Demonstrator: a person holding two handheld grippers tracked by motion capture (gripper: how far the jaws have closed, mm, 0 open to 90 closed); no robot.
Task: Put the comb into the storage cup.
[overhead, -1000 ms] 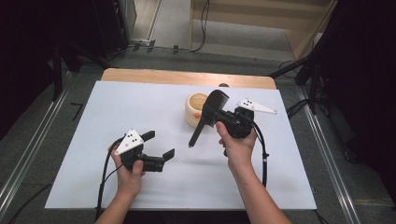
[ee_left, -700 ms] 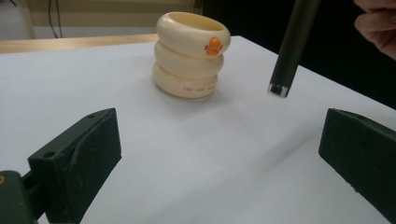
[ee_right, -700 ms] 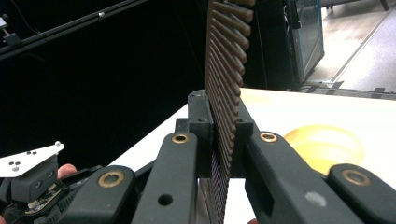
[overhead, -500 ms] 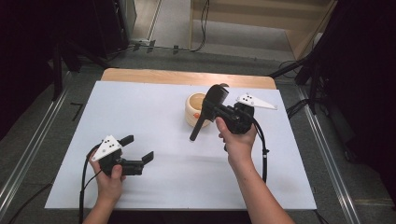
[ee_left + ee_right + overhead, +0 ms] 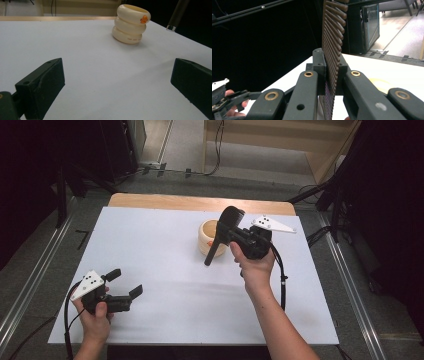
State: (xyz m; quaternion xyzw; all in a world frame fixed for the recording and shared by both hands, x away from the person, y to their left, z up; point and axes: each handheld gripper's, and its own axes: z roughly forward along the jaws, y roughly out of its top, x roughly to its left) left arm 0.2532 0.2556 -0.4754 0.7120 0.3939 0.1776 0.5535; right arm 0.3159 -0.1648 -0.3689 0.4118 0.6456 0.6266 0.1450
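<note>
My right tool (image 5: pixel 226 231) is clamped on the hairbrush (image 5: pixel 223 234); I'd lower its handle steadily into the cream holder (image 5: pixel 209 238) below, left tool (image 5: pixel 126 284) apart.

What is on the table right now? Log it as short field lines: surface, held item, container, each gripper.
surface: white table top
held item: black hairbrush, clamped by its ribbed head, handle slanting down toward the table
container: cream ribbed cup with an orange mark, upright beside the brush
right gripper: shut on the brush, raised above the table
left gripper: open, holds nothing, near the front left corner
</note>
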